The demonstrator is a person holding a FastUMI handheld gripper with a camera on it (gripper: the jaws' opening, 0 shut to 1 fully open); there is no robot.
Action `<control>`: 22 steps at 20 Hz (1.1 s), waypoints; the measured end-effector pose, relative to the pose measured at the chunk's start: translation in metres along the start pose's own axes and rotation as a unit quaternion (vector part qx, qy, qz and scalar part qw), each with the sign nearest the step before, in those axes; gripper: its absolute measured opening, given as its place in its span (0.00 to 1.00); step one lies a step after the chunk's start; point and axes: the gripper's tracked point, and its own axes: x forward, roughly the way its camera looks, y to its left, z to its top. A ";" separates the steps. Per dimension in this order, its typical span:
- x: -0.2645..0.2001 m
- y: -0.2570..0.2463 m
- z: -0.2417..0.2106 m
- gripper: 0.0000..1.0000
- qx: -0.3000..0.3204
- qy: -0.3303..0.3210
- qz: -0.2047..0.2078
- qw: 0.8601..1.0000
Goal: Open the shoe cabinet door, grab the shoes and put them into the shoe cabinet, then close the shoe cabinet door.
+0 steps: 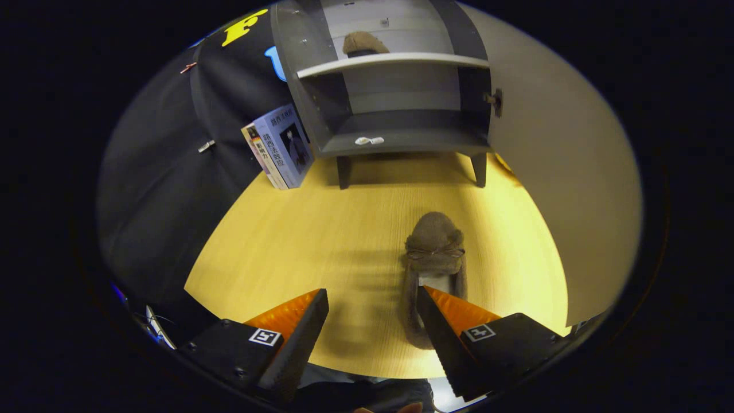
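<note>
Your hand-held gripper has its two fingers spread wide apart, and they grip nothing. A brown fuzzy slipper with a small bow across its top lies on the pale yellow wood-grain tabletop, toe pointing away toward the cabinet. Its heel end sits just beside the inner edge of the right finger (whether they touch cannot be told); the left finger is well apart from it, over bare tabletop.

At the far end of the tabletop stands the dark grey shoe cabinet on short legs. Its plain cream door is swung fully open to the right. Note the contents of each compartment:

- Upper compartment: a second brown fuzzy slipper rests on the light grey middle shelf, toward the left side.
- Lower compartment: no shoe lies on its dark floor; a small white tag sits at the front edge, left of centre.

Left of the cabinet, a few upright books with grey-blue covers lean against the black cloth wall, just beside the cabinet's left wall.
</note>
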 end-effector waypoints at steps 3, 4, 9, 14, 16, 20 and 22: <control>0.029 -0.011 -0.006 0.99 0.014 0.005 -0.020 1.000; 0.040 -0.013 -0.007 0.99 0.021 0.004 -0.025 0.999; 0.087 -0.033 -0.004 0.93 0.052 -0.023 -0.064 0.996; 0.120 -0.060 0.022 0.76 0.054 -0.094 -0.132 0.985; 0.126 -0.069 0.029 0.66 0.052 -0.110 -0.156 0.980; 0.122 -0.067 0.038 0.30 0.047 -0.120 -0.144 0.981; 0.105 -0.061 0.052 0.12 0.030 -0.133 -0.135 0.981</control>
